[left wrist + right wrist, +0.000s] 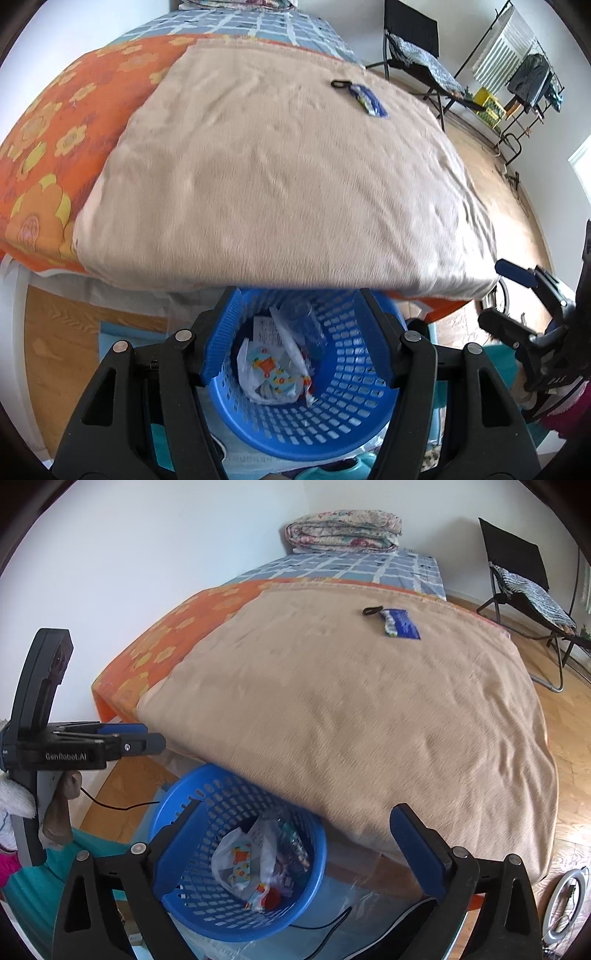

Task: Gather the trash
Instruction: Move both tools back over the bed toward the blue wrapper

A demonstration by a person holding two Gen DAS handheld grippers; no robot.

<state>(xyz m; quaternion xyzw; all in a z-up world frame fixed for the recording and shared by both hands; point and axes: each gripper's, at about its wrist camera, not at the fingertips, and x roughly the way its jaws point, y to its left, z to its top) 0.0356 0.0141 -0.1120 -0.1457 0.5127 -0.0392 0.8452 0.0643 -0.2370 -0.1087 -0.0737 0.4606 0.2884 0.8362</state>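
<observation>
A blue plastic basket [332, 424] [236, 926] stands on the floor against the foot of the bed and holds crumpled wrappers [273, 373] [243, 860] and clear plastic. My left gripper [295, 332] hangs above it, open, with nothing between its blue pads. My right gripper [295, 819] is open wide over the basket's bed side and holds nothing. Each gripper shows in the other's view: the left [147, 738] at the left edge, the right [498, 295] at the right edge. A blue snack wrapper [371, 99] [402, 624] lies far up the beige blanket, beside a small black clip [340, 84] [371, 610].
The bed carries a beige blanket [369, 720] over an orange flowered sheet [44, 147]. A folded quilt [343, 530] sits at its head. A black folding chair [517, 576] and a drying rack [524, 74] stand on the wooden floor to the right. Cables and a ring light [565, 901] lie near the basket.
</observation>
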